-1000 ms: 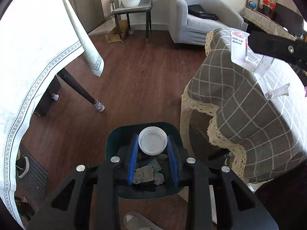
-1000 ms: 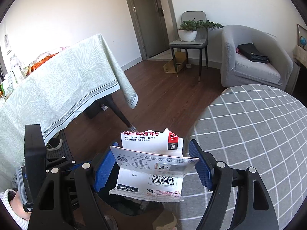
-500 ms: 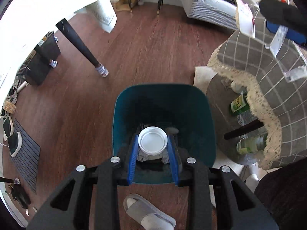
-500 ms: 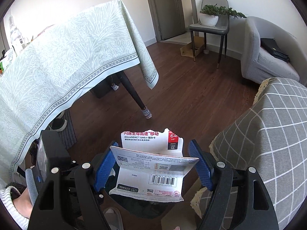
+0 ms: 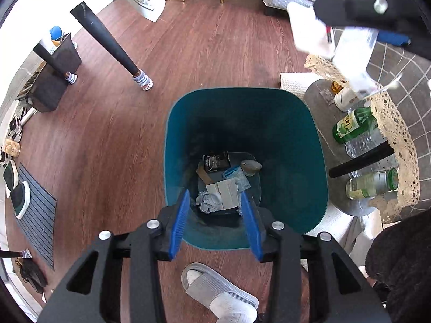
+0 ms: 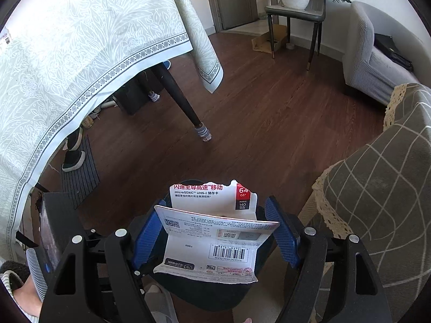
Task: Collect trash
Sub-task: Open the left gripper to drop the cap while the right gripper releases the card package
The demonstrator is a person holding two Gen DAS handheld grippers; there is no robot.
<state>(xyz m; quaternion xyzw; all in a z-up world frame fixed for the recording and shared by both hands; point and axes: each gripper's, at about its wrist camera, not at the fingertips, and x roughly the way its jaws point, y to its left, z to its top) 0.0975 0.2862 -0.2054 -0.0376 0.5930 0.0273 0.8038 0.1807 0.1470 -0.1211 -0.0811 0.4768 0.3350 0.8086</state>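
Observation:
A teal trash bin stands on the wood floor, with paper scraps and wrappers at its bottom. My left gripper is open and empty above the bin's near rim. My right gripper is shut on a torn white memory-card package, held above the dark bin below it. The package also shows in the left wrist view at upper right, up above the bin.
A round table with a grey checked cloth stands right of the bin, bottles under it. A dining table leg and a dark box are at left. A grey slipper lies near the bin.
The white lid that my left gripper held is gone from between its fingers, and the fingers have opened wide over the bin. My right gripper has moved with the package closer over the bin.

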